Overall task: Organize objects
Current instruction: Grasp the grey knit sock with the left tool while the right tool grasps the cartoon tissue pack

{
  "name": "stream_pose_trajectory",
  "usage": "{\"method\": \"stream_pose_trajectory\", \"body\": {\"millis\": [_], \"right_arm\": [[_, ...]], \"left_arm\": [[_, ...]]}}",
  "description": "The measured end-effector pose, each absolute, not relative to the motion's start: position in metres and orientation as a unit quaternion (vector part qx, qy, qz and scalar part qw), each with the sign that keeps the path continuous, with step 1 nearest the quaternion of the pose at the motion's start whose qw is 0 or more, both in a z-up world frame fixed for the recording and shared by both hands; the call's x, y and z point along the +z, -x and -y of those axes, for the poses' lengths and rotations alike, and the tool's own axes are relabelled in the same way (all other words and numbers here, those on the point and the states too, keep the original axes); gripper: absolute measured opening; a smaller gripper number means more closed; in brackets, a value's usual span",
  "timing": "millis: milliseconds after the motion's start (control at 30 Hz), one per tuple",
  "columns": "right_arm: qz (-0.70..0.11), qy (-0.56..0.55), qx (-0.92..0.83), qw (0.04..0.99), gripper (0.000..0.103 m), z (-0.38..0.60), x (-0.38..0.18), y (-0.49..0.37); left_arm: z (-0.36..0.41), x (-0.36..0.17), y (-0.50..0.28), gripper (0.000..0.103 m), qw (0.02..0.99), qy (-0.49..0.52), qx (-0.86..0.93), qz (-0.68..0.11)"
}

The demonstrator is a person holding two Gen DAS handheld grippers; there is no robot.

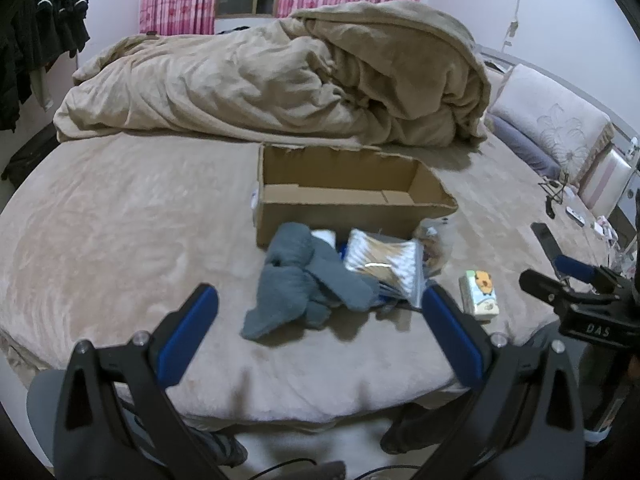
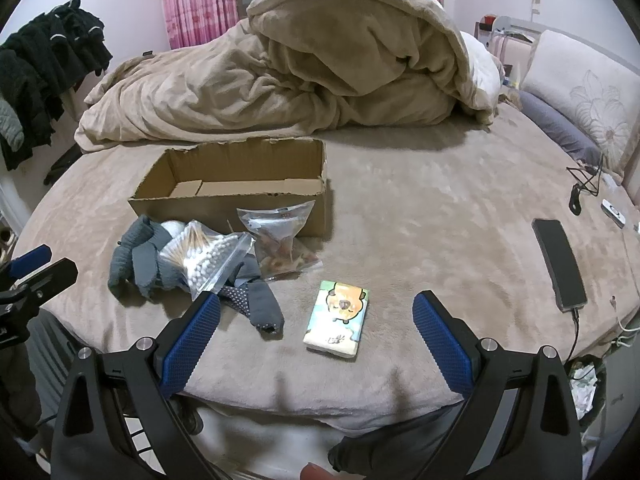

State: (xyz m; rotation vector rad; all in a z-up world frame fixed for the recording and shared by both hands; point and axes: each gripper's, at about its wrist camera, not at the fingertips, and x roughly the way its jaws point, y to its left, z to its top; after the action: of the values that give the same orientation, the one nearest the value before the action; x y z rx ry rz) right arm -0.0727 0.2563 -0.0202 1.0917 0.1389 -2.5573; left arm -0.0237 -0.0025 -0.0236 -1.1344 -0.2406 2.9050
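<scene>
From the left wrist, the left gripper (image 1: 320, 312) hangs wide and empty over grey socks (image 1: 304, 284) near the bed's (image 1: 120, 220) front edge, while the right wrist shows the right gripper (image 2: 316, 320) wide around the tissue pack (image 2: 338, 318), best pinched squarely across its narrow sides before lifting toward the cardboard box (image 2: 240, 196).

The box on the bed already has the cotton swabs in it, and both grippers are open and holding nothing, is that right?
Not quite. The box is empty; the cotton swabs lie on the bed in front of it, as the right wrist view shows. Both the left gripper and right gripper are open and hold nothing.
</scene>
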Motion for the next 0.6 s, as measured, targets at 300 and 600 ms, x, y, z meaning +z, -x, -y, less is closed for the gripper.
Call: {"method": "stream_pose_trajectory", "body": {"millis": [300, 600], "right_arm": [[-0.049, -0.414, -0.892, 0.176, 0.099, -0.252, -0.053, 0.099], [-0.049, -0.458, -0.871, 0.17, 0.094, -0.25, -0.098, 0.12]], "left_arm": [[0.008, -0.057, 0.056, 0.102, 0.002, 0.388, 0.918, 0.08], [0.018, -0.097, 0.09, 0.1, -0.011, 0.409, 0.909, 0.076]]}}
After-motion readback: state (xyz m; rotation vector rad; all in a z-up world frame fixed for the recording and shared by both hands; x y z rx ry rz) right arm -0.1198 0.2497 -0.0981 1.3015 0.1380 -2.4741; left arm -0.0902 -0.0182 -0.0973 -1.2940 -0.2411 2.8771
